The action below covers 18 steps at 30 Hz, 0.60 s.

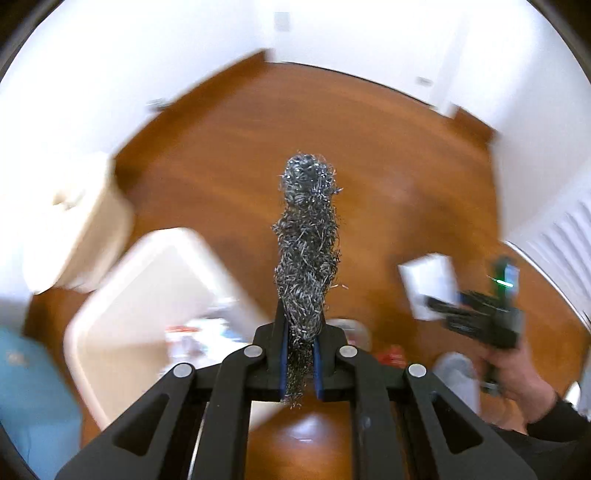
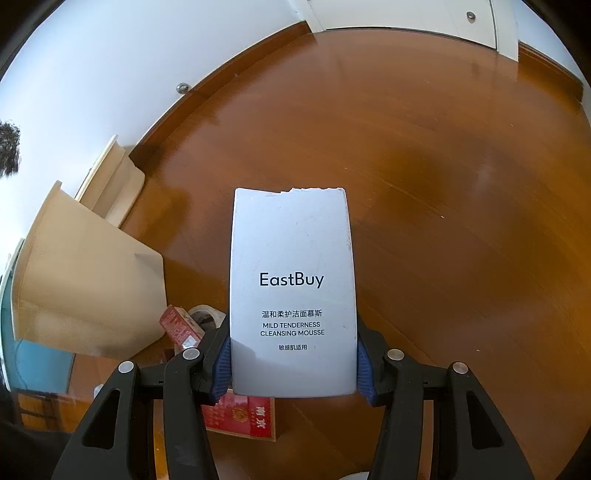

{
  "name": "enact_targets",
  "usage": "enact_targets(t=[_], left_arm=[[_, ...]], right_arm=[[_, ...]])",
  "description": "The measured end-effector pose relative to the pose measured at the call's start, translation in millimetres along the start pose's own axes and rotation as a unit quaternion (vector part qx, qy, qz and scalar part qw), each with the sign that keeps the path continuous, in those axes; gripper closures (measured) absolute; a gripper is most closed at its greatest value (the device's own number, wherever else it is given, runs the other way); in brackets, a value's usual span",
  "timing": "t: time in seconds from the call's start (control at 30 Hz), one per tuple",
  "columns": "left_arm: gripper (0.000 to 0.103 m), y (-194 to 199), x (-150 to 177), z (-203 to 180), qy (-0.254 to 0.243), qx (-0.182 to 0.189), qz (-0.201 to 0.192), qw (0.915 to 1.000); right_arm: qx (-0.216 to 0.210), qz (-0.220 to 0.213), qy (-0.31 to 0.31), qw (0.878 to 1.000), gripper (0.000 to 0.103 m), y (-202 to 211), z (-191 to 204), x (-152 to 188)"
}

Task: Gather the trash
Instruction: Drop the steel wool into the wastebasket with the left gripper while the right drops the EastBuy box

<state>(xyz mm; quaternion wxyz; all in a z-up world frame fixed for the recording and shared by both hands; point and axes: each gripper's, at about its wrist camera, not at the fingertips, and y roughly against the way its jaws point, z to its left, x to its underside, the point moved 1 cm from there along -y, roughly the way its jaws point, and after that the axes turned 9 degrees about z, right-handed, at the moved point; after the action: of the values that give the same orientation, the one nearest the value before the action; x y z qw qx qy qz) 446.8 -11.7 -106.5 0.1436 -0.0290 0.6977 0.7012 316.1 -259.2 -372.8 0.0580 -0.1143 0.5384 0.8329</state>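
Note:
My left gripper (image 1: 300,334) is shut on a steel wool scrubber (image 1: 306,236), squeezed into a long strip that sticks out past the fingertips, above the wooden floor. A cream trash bin (image 1: 147,314) lies low left of it, with trash inside. My right gripper (image 2: 293,363) is shut on a white EastBuy box (image 2: 291,288), held flat above the floor. In the left wrist view the right gripper (image 1: 448,314) with the white box (image 1: 430,282) is at the right. The cream bin (image 2: 85,273) is at the left in the right wrist view.
Red cartons (image 2: 240,417) and a tape roll (image 2: 205,315) lie on the floor (image 2: 424,184) under my right gripper. A second cream bin (image 1: 74,225) stands by the white wall. A blue object (image 1: 33,398) is at the far left. White doors (image 2: 406,18) line the back.

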Motion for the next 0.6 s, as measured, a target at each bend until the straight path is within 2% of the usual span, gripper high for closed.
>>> enact_targets(t=[0.07,0.1,0.17,0.2,0.3,0.33,0.37,0.43,0.53,0.6], left_arm=[[0.093,-22,7,47,0.047,-0.026,0.031,0.9981],[0.093,-46,14,71,0.075,-0.028,0.072,0.9942],[0.093,-87,27,93,0.108,-0.003,0.148,0.983],[0.092,-97,31,98,0.117,0.005,0.162,0.9799],[0.082,-117,39,114,0.139,-0.02,0.181,0.9735],[0.067,-117,39,117,0.143,-0.023,0.18,0.9729],[0.039,-114,38,119,0.147,-0.029,0.173,0.9734],[0.005,-105,35,125,0.152,-0.032,0.153,0.9759],[0.003,-96,34,129,0.154,-0.032,0.144,0.9769],[0.003,-88,38,130,0.159,-0.025,0.154,0.9747]], right_arm=[[0.0,0.002,0.003,1.0,0.048,0,2,0],[0.001,0.004,0.005,1.0,0.048,-2,5,-2],[0.002,0.006,0.009,1.0,0.048,-2,7,-1],[0.002,0.007,0.01,1.0,0.048,-3,8,-1],[0.001,0.009,0.011,1.0,0.048,-3,9,0],[0.001,0.01,0.012,1.0,0.048,-4,10,0],[0.0,0.01,0.013,1.0,0.048,-4,11,0],[-0.002,0.011,0.016,1.0,0.048,-4,14,-1],[-0.003,0.01,0.022,1.0,0.048,-3,18,-3],[-0.004,0.005,0.027,1.0,0.048,1,21,-2]])
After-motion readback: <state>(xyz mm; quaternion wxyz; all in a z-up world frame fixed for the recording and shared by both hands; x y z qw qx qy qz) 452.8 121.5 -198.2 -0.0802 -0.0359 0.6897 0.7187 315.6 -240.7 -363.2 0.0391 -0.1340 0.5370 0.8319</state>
